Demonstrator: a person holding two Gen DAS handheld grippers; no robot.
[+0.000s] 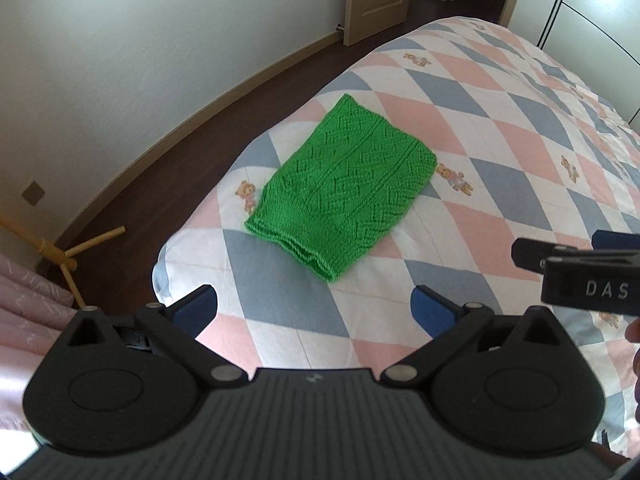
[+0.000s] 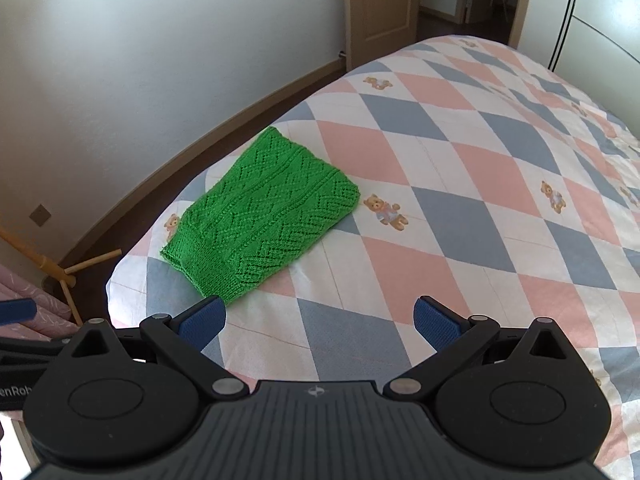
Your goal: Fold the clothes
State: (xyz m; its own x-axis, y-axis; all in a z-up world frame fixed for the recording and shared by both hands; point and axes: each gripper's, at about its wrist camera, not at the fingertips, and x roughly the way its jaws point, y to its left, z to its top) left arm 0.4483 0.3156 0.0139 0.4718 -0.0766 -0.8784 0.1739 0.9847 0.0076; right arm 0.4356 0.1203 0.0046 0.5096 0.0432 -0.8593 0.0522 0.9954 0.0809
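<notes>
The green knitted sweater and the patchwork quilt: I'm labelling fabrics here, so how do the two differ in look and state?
The green knitted sweater is one solid colour; the pink, blue and white diamond patchwork quilt is multicoloured with teddy bear prints. The sweater is openwork knit, the quilt smooth cloth. The sweater is folded into a compact rectangle near the bed's corner; the quilt is spread across the bed beneath it. Neither is touched by a gripper.

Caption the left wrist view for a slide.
Open left gripper hovers above a folded green knit sweater on a diamond-patterned bedspread.
</notes>
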